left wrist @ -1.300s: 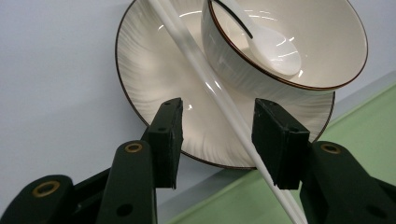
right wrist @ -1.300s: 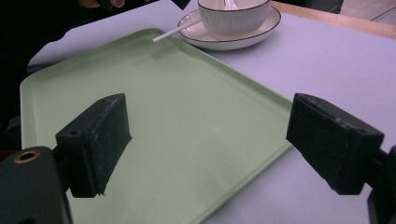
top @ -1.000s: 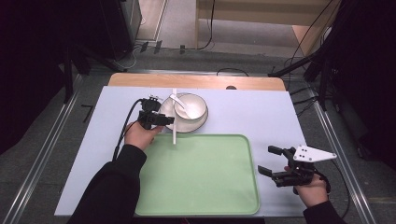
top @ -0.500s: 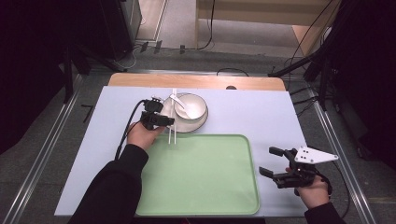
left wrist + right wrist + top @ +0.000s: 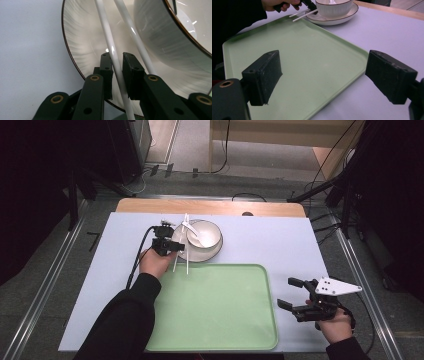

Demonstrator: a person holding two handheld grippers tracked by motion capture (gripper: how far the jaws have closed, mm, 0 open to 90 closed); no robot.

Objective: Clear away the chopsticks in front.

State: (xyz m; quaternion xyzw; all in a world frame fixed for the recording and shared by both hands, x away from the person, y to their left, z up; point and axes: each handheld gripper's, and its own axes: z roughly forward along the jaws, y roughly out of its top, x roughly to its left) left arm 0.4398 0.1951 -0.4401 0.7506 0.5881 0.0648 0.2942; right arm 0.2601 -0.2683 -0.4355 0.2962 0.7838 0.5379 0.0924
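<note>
The lilac table [image 5: 280, 245] carries a green tray [image 5: 220, 310] on its near side, bare of any load, and just beyond the tray's far left corner a white plate [image 5: 212, 254] with a white bowl [image 5: 206, 234] standing on it and a white spoon [image 5: 196, 236] lying in the bowl. Against the earlier frames, the pair of white chopsticks [image 5: 186, 251] has shifted: both sticks now cross the plate's left side more steeply, their near ends reaching out over the tray's far edge, whereas before only one stick angled off beside the bowl. The left gripper [image 5: 117, 65] is closed on one chopstick, which runs between its jaws, while the second stick passes just right of them, against the bowl's wall. I judge the sticks are being lifted off the plate, probably toward the tray. The right gripper [image 5: 290, 294] hangs wide open, holding nothing, near the tray's right edge, in about the same place as before.
</note>
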